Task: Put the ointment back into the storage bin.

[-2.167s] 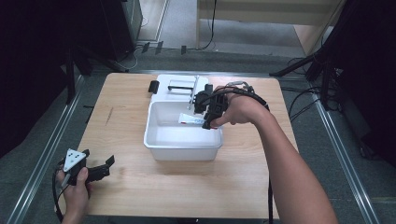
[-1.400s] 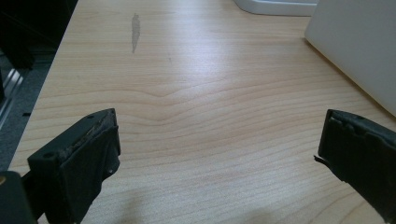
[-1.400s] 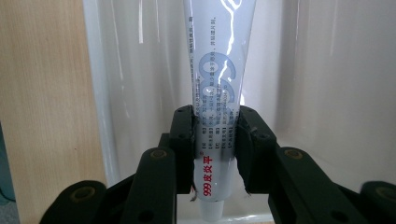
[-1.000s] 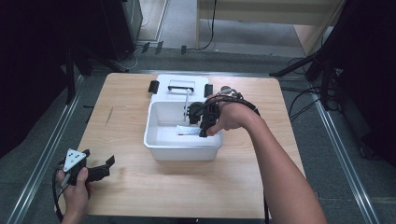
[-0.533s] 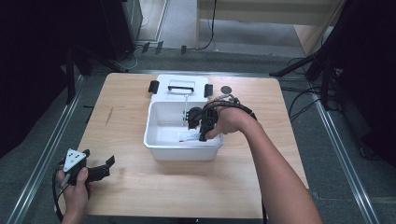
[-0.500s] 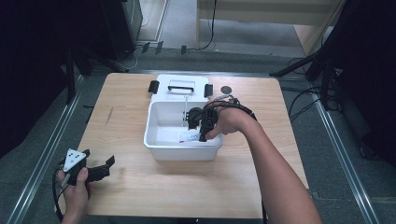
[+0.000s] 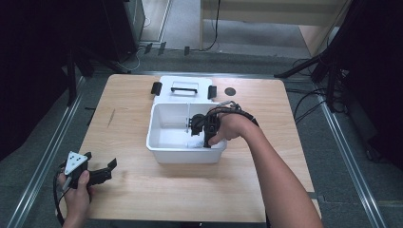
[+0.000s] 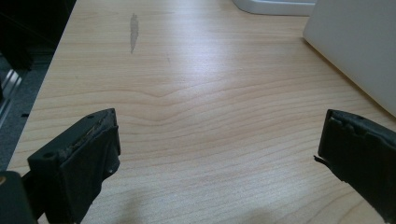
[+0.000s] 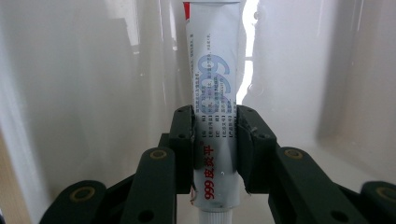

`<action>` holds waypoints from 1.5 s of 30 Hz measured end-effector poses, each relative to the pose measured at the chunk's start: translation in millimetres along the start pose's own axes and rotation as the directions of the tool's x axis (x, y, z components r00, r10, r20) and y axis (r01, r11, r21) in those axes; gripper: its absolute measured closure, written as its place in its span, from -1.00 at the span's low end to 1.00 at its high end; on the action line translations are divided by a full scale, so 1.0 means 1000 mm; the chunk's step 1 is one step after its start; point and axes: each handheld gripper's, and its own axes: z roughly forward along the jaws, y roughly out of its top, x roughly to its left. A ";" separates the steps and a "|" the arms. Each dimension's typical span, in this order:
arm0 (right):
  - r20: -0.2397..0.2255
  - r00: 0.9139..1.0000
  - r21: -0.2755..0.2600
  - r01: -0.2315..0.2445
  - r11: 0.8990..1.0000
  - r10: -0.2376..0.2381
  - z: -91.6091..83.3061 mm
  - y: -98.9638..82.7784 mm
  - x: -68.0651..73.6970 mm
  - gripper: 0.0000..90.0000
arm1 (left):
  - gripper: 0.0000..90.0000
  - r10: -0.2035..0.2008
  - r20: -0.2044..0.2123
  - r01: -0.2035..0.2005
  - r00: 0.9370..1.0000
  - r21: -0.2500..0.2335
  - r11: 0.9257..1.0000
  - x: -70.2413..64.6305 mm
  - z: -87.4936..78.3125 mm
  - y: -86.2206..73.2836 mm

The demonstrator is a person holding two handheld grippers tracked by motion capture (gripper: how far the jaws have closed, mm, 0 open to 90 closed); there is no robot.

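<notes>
Since approx 2 s ago your right hand point(image 7: 231, 127) has dropped from the far rim of the white bin point(image 7: 164, 148) down inside it, taking the right gripper point(image 7: 198, 128) w/ it toward the bin floor; your left side hasn't budged

Right gripper view: your jaws are clenched on a white tube point(image 9: 215, 116), one pad on each flat side, roughly mid-length. Tube runs straight away from the camera, screw-cap end nearest the lens at the bottom, red-edged crimped end at the far top. Blue logo and red "999" print face up. White bin walls sit all round it, glossy w/ reflections. Can't tell if the tube touches the bin floor or hangs just above it

High view: bin sits mid-table on the wooden table point(image 7: 237, 190), w/ its white lid point(image 7: 183, 88) just behind it, touching or nearly so, black handle and black clips on top. Small dark round spot on the table right of the lid

Your left hand point(image 7: 76, 192) holds the left gripper point(image 7: 107, 170) at the near-left table corner, well apart from the bin. Left gripper view: its jaws are spread wide over bare wood, nothing between them, bin's side wall at the upper right
</notes>
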 end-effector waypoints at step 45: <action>0.001 0.995 -0.017 -0.098 0.995 0.098 -0.011 -0.002 -0.003 0.62 | -1.00 -0.004 -0.001 0.004 1.000 -0.002 1.000 0.000 0.000 0.000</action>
